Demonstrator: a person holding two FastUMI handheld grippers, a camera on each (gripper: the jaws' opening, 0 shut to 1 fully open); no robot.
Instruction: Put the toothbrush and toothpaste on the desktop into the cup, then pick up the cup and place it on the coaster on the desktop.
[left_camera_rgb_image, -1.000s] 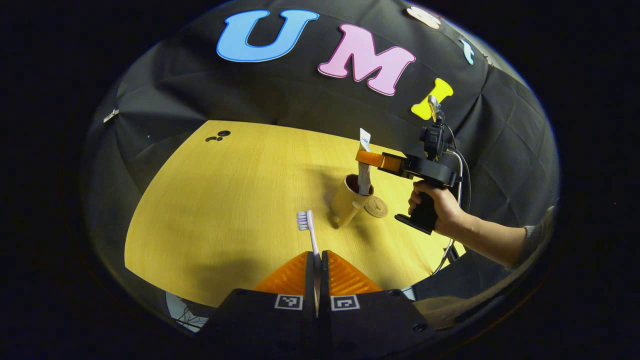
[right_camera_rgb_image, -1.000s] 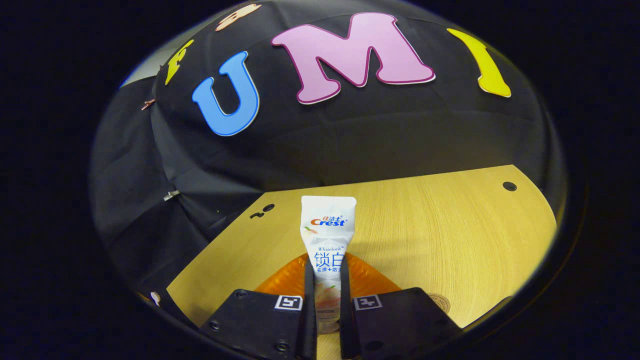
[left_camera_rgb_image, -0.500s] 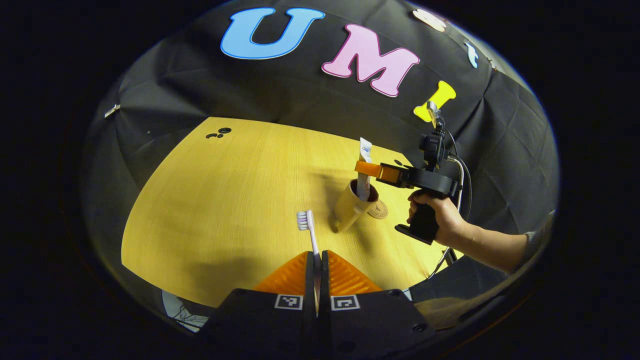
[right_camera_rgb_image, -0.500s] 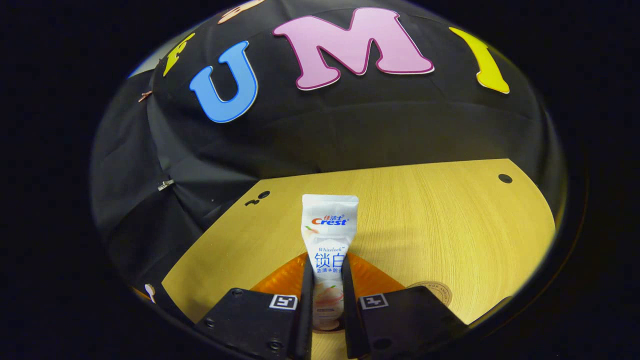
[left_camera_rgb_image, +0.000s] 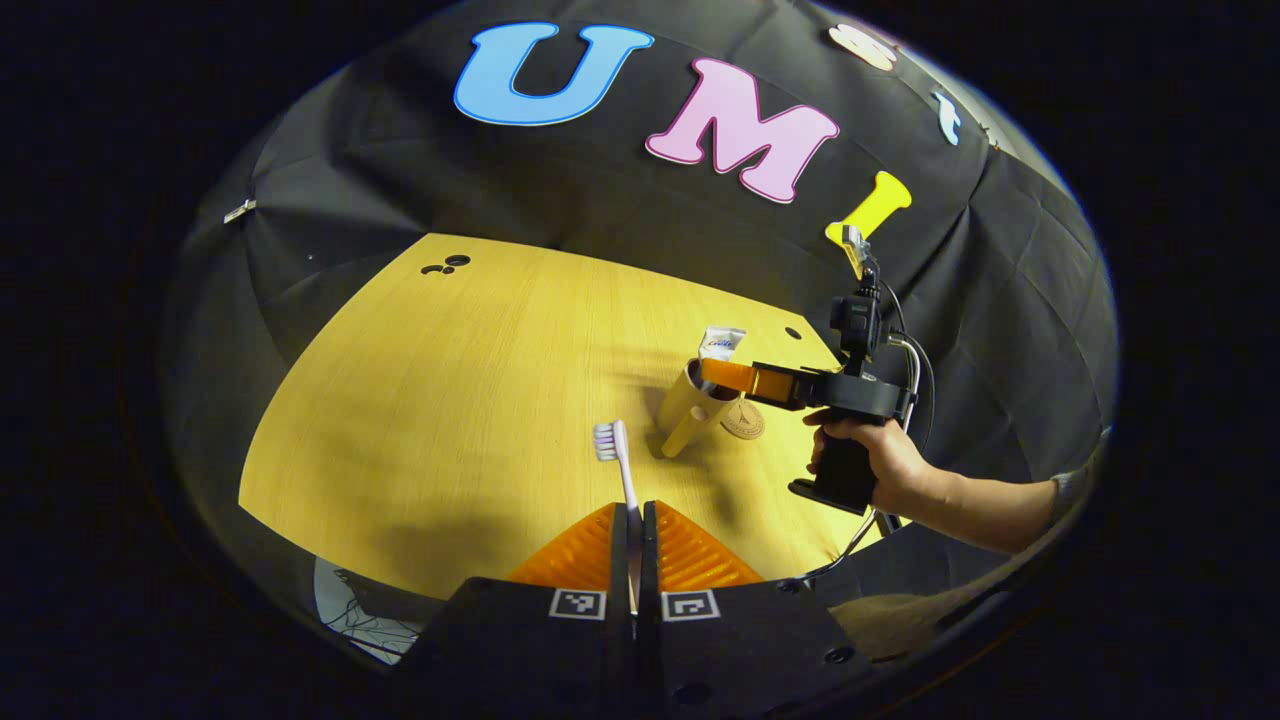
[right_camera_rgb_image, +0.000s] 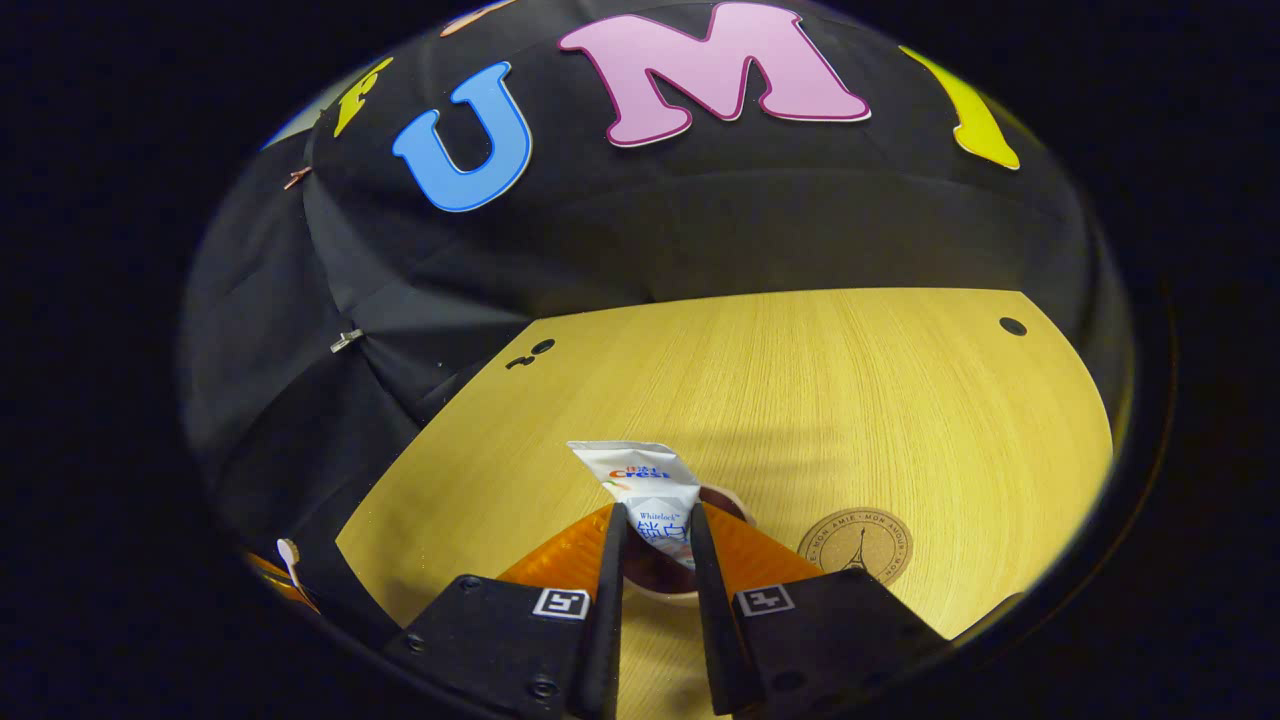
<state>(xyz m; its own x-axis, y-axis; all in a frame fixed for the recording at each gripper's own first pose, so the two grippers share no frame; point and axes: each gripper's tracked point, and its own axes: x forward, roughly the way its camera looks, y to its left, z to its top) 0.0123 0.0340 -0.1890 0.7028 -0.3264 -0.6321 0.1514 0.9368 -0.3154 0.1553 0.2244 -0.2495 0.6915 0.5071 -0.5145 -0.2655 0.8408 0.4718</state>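
Left gripper (left_camera_rgb_image: 634, 520) clamps the toothbrush (left_camera_rgb_image: 620, 470) above the table (left_camera_rgb_image: 450, 400). Right gripper (right_camera_rgb_image: 652, 545), fingers slightly parted, straddles the tilted toothpaste (right_camera_rgb_image: 645, 490) sitting in the cup (left_camera_rgb_image: 685, 408); contact unclear. Coaster (right_camera_rgb_image: 856, 545) lies just beside the cup.

Toothpaste (right_camera_rgb_image: 648, 484) leans in the cup (left_camera_rgb_image: 686, 402) (coaster (right_camera_rgb_image: 855, 545) beside).

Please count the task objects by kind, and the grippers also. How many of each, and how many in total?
toothbrush: 1
toothpaste: 1
cup: 1
coaster: 1
grippers, left gripper and right gripper: 2
Total: 6
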